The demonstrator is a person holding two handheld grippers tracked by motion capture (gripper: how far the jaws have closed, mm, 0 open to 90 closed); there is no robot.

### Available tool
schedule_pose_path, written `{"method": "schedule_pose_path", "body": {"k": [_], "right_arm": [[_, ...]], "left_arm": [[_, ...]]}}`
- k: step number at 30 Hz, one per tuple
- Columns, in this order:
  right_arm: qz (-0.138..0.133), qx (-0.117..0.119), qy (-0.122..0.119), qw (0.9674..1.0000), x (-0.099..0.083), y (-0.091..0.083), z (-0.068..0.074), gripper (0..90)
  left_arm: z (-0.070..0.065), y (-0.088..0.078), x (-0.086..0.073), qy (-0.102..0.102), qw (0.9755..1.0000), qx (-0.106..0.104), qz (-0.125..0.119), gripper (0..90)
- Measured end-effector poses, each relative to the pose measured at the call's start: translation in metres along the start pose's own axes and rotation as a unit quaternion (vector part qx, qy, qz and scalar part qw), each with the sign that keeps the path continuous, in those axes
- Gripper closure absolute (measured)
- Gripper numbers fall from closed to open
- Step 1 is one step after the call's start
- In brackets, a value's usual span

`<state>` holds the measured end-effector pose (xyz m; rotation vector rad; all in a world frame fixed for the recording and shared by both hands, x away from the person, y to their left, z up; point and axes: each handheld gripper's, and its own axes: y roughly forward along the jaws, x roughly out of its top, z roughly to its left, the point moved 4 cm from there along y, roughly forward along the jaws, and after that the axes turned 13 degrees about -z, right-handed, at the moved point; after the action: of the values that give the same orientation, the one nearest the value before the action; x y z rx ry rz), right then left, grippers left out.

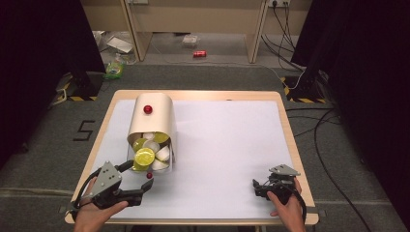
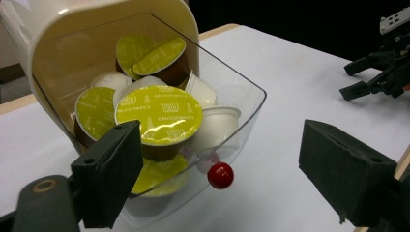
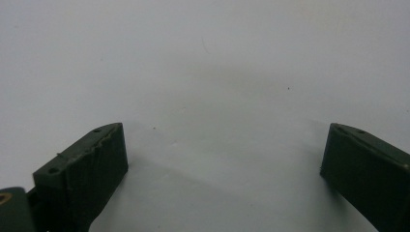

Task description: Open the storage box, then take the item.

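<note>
A cream capsule holder (image 1: pixel 153 117) with a red knob (image 1: pixel 147 109) on its top lies at the left of the white mat (image 1: pixel 227 145). Its clear drawer (image 2: pixel 244 99) stands pulled out, full of yellow-lidded capsules (image 2: pixel 158 115) and white ones (image 2: pixel 220 121). A small red knob (image 2: pixel 220 175) sticks out of the drawer's front. My left gripper (image 2: pixel 227 164) is open, its jaws on either side of that knob (image 1: pixel 149 175) and a little short of it. My right gripper (image 1: pixel 257 187) rests open on the mat at the front right, nothing between its jaws (image 3: pixel 222 164).
The table's wooden rim (image 1: pixel 198 94) frames the mat. Beyond the table, the floor holds a red can (image 1: pixel 199 53), cables (image 1: pixel 319 130) and black stands (image 1: pixel 87 82). My right gripper (image 2: pixel 349 79) also sits far off in the left gripper view.
</note>
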<state>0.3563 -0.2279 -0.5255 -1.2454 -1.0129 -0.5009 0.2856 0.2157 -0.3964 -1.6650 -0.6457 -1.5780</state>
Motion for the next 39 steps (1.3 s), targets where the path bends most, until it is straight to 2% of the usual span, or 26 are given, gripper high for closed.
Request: {"method": "schedule_pose_path", "body": {"k": [9, 18, 22, 34, 37, 39], "right_arm": [[0.000, 0.001, 0.001, 1.0000, 0.000, 0.000, 0.000, 2.8], [-0.001, 0.003, 0.000, 1.0000, 0.000, 0.000, 0.000, 2.8], [-0.001, 0.002, 0.001, 1.0000, 0.000, 0.000, 0.000, 2.8], [0.000, 0.003, 0.000, 1.0000, 0.000, 0.000, 0.000, 2.7], [0.000, 0.003, 0.001, 1.0000, 0.000, 0.000, 0.000, 2.7], [0.000, 0.002, 0.002, 1.0000, 0.000, 0.000, 0.000, 2.7]], "left_arm": [[0.008, 0.009, 0.004, 0.008, 0.9997, 0.019, -0.011, 15.7], [0.011, 0.015, 0.007, 0.016, 0.9994, 0.027, -0.012, 15.9], [0.017, 0.021, 0.009, 0.026, 0.9990, 0.033, -0.013, 16.8], [0.024, 0.026, 0.009, 0.021, 0.9990, 0.036, -0.014, 18.1], [0.022, 0.028, 0.011, 0.012, 0.9993, 0.031, -0.016, 18.9], [0.022, 0.029, 0.010, 0.016, 0.9993, 0.033, -0.012, 19.6]]}}
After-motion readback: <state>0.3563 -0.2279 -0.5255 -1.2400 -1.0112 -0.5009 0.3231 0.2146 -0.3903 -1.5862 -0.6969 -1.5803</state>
